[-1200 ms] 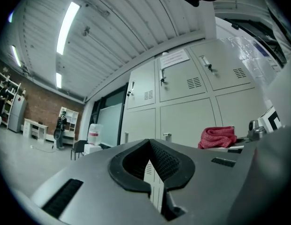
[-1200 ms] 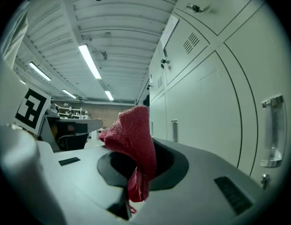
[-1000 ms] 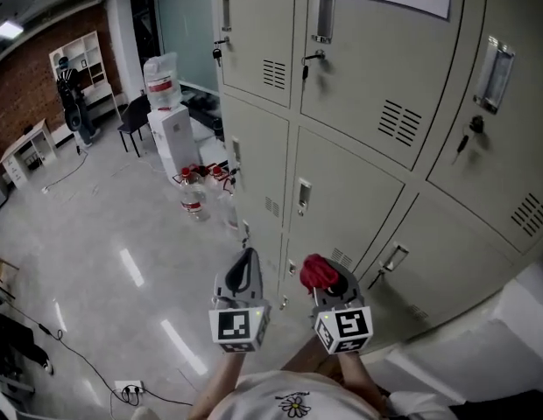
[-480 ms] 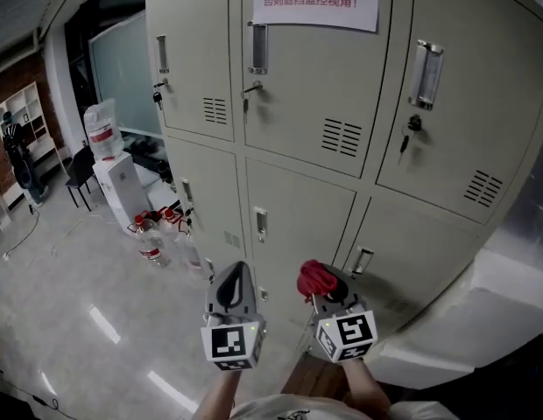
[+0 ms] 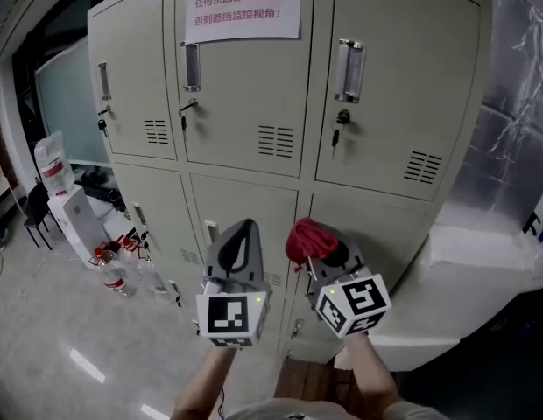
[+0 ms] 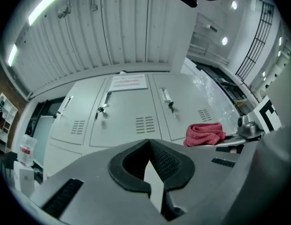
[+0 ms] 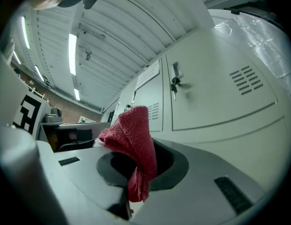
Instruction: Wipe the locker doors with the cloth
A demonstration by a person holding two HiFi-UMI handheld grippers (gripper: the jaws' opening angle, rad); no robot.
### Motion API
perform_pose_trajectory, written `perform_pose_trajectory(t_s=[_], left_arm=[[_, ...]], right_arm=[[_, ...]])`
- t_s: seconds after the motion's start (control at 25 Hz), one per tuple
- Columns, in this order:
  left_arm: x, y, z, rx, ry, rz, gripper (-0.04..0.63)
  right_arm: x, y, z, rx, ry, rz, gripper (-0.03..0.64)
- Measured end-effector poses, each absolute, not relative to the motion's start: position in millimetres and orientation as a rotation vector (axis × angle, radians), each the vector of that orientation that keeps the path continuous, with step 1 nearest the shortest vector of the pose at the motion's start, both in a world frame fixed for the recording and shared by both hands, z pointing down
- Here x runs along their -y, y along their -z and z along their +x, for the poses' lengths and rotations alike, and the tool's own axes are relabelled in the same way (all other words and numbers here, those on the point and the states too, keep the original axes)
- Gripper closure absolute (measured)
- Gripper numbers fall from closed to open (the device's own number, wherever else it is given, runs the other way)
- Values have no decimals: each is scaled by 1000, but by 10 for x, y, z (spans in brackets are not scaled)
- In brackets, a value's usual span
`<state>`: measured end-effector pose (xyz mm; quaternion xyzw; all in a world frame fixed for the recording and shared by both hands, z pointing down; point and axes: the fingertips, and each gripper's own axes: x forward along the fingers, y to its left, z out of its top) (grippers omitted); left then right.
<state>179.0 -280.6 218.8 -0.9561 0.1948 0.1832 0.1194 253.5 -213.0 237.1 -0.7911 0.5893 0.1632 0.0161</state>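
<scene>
Beige metal fills the shot: a bank of lockers, upper doors with handles and keys, and a white notice with red print taped across the top middle door. Far left on the shiny floor, a white water dispenser carries an upturned bottle, with a few loose bottles grouped near the locker's foot.

In comes the left gripper, raised in front of the lower doors. Its jaws are closed tip to tip and there's nothing between them, as the left gripper view shows plainly.

Just beside it is the right gripper, jaws clamped on the red cloth. In the right gripper view the cloth bunches above the jaws and a tail hangs down through them. It's held up facing the doors, and that view shows it short of them.

Far right, a crinkled silver sheet covers the wall above a white ledge.
</scene>
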Motion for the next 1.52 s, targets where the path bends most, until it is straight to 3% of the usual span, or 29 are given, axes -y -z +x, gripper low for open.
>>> perform_pose_trajectory(t_s=[0.48,0.68,1.04,1.52], left_arm=[[2534,104,2341,-311,-880,-2676,580],[2535,699,2444,-263,-917,-2704,580],[2560,1119,2499,-239,-924,-2735,580],[2391,1148,2615,-164,-965,-2757,578]], right_arm=[[1674,747,2439,-1770,-1159,-2403,588],[1961,1732,2672,-1722,-1171,-2551,588],[2341,2029,3105,-1524,-1106,-2930,588],[2038,2106,3330,-1451,-1089,-2987,588]])
